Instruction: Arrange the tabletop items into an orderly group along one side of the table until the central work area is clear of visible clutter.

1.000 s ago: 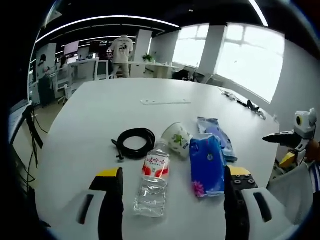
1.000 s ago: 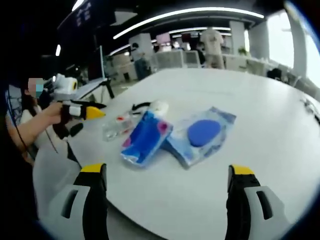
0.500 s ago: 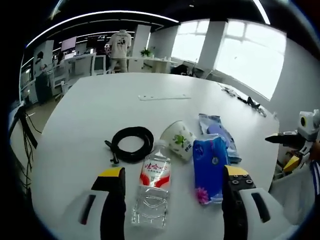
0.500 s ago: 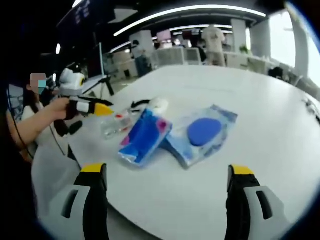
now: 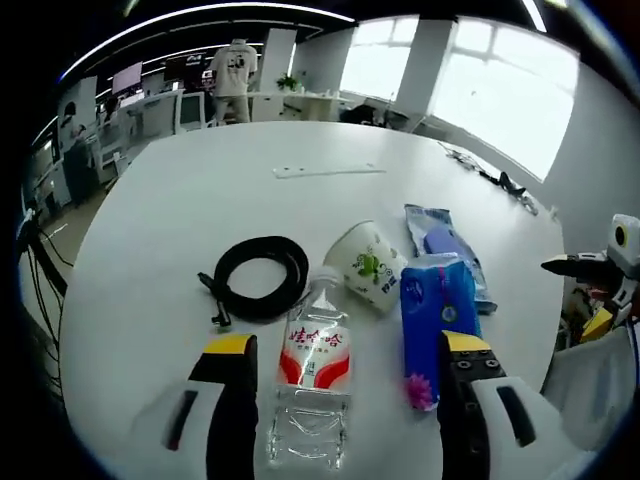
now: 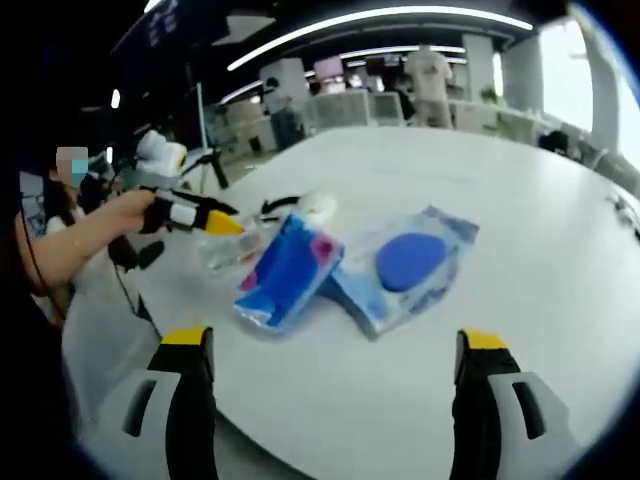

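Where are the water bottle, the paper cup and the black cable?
water bottle point(image 5: 315, 358), left gripper view, red label.
paper cup point(image 5: 372, 270), left gripper view, printed side.
black cable point(image 5: 255, 283), left gripper view, coil's near edge.

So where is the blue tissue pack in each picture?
Left gripper view: the blue tissue pack lies right of centre, beside the water bottle.
Right gripper view: it lies left of centre, overlapping the clear bag with the blue disc.
Shared landmark: that clear bag, behind the pack in the left gripper view.

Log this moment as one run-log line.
left gripper: open over water bottle | right gripper: open, holding nothing | cable coil, paper cup, blue tissue pack clustered near table edge
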### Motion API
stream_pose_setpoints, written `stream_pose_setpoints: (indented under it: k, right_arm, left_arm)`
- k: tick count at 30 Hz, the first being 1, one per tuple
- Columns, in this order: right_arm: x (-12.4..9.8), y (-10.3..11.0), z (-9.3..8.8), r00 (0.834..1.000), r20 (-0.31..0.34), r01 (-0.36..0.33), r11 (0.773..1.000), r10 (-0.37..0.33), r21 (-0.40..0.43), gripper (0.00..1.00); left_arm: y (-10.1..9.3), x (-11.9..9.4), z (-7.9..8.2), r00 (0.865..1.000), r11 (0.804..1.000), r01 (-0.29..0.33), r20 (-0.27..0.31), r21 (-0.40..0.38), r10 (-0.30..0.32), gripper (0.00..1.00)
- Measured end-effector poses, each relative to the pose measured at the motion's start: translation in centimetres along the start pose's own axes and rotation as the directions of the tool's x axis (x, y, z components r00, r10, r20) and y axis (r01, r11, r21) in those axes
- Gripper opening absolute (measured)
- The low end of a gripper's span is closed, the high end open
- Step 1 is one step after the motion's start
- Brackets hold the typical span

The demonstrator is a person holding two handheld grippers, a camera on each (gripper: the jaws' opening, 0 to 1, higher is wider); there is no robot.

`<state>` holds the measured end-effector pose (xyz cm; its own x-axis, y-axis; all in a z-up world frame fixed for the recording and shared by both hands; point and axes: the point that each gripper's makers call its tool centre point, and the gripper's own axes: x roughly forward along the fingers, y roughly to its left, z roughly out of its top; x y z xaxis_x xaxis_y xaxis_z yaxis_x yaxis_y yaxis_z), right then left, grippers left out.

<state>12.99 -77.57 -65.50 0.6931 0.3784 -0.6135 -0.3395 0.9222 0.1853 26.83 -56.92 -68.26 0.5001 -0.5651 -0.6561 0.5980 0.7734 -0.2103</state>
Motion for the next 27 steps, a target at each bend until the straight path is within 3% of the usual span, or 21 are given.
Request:
stream_pose_setpoints:
  k: [13, 20, 23, 27]
  right_arm:
    - [0.7, -0.4, -0.8, 1.0, -0.021, -0.003, 1.0, 0.004, 0.022, 0.99]
    - [0.9, -0.3, -1.2, 0.999, -0.031, -0.011, 0.999, 0.012, 0.032, 0.99]
    - [1.0, -0.4, -1.2, 1.0, -0.027, -0.012, 0.999, 0.013, 0.041, 0.99]
    - [1.1, -0.5, -1.5, 0.999, -0.036, -0.01, 0.999, 0.011, 0.042, 0.98]
  left_arm:
    - [0.6, 1.8, -0.8, 0.992, 1.0, -0.021, -0.124, -0.014, 0.019, 0.67]
    - [1.1, 2.5, -0.9, 0.981, 0.999, -0.03, -0.193, 0.028, 0.035, 0.62]
    - [1.3, 2.7, -0.4, 0.982, 0.998, -0.039, -0.184, 0.048, 0.047, 0.61]
    - [1.8, 3.0, -0.9, 0.966, 0.998, -0.042, -0.254, 0.053, 0.054, 0.58]
